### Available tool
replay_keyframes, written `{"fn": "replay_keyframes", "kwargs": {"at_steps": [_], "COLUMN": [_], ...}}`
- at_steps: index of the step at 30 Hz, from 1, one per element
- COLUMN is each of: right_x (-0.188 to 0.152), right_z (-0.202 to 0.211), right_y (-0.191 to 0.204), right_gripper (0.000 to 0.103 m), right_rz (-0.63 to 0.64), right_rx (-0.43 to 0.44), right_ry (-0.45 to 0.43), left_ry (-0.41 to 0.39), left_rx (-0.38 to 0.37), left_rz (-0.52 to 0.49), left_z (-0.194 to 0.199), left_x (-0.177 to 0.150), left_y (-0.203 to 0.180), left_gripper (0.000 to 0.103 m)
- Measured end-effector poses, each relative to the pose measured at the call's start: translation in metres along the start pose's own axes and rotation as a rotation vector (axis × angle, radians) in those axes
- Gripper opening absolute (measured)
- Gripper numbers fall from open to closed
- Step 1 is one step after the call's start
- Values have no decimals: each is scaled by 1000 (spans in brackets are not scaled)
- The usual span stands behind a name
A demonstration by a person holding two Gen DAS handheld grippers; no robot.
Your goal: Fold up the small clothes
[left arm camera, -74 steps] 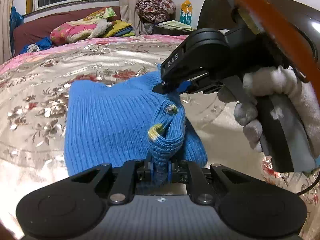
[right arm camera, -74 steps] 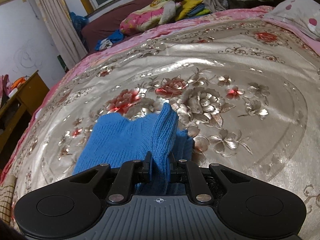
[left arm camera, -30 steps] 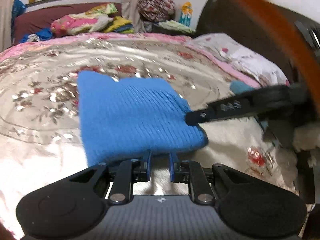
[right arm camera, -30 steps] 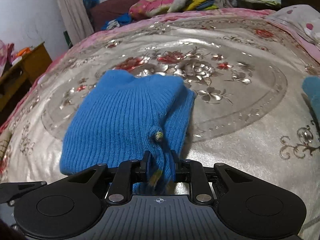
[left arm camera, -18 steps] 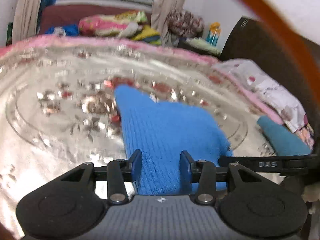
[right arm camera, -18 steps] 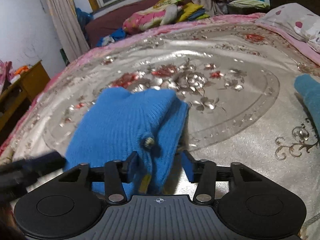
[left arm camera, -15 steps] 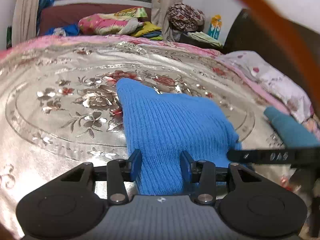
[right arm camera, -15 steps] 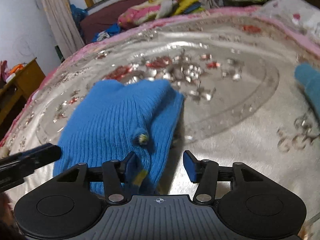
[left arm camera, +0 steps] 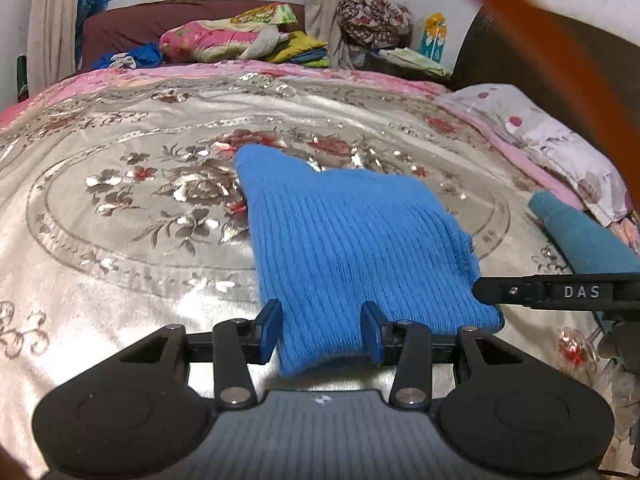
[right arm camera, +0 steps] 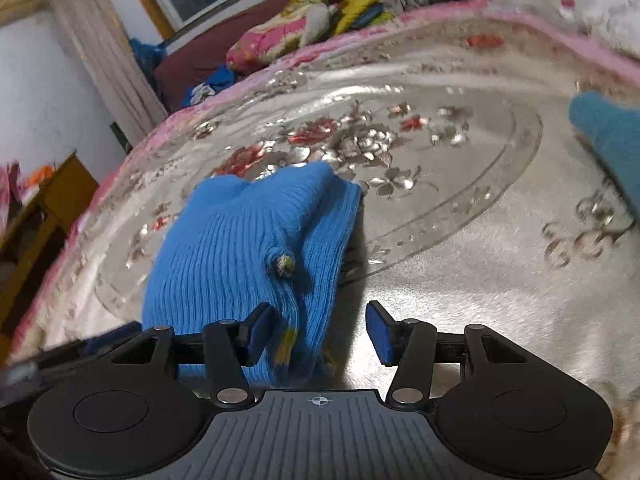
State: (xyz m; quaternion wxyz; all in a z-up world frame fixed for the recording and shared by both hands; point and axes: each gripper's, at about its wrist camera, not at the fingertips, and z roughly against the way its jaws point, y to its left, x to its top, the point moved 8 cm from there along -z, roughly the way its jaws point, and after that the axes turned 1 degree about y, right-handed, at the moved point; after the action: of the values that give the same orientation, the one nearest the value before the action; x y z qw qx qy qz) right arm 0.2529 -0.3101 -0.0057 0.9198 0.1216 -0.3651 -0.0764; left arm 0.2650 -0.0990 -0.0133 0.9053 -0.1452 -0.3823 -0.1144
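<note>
A small blue knit garment (left arm camera: 352,240) lies folded on the bed's silver floral cover (left arm camera: 120,208). My left gripper (left arm camera: 322,330) is open, its jaws standing either side of the garment's near edge without pinching it. In the right wrist view the same garment (right arm camera: 240,248) shows a small button on its folded flap. My right gripper (right arm camera: 318,332) is open, its left pad beside the garment's near end. The right gripper's finger (left arm camera: 560,291), marked DAS, enters the left wrist view from the right.
A folded teal garment (left arm camera: 580,236) lies at the bed's right side, also in the right wrist view (right arm camera: 608,136). A spotted pillow (left arm camera: 552,136) sits beyond it. Piled bedding (left arm camera: 228,42) lies at the far end. A wooden cabinet (right arm camera: 44,208) stands left of the bed.
Both grippers laid the garment flat, then opened and let go of it. They have since drawn back a little toward the near edge.
</note>
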Motion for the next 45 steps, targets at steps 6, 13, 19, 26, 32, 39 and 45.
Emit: {"fn": "replay_keyframes", "kwargs": {"at_steps": [6, 13, 19, 26, 32, 39, 45], "right_x": [-6, -5, -10, -17, -38, -67, -85], "right_z": [-7, 20, 53, 98, 112, 118, 137], "right_y": [-4, 11, 23, 39, 48, 53, 60], "right_gripper": [50, 50, 51, 52, 52, 52, 54], "right_rz": [-16, 65, 65, 82, 103, 87, 92], "right_rx": [-31, -52, -7, 31, -2, -26, -27], "right_ry": [35, -19, -42, -78, -75, -64, -65], "left_ry": [30, 21, -7, -41, -36, -22, -42], "left_rx": [35, 43, 35, 33, 72, 105, 95], "left_rz": [-30, -34, -44, -43, -37, -30, -38], "left_z": [1, 12, 34, 60, 72, 84, 104], "left_x": [-6, -9, -7, -12, -30, -51, -65], "left_y": [-3, -11, -22, -33, -33, -32, -38], "left_gripper": [49, 49, 50, 59, 69, 80, 88]}}
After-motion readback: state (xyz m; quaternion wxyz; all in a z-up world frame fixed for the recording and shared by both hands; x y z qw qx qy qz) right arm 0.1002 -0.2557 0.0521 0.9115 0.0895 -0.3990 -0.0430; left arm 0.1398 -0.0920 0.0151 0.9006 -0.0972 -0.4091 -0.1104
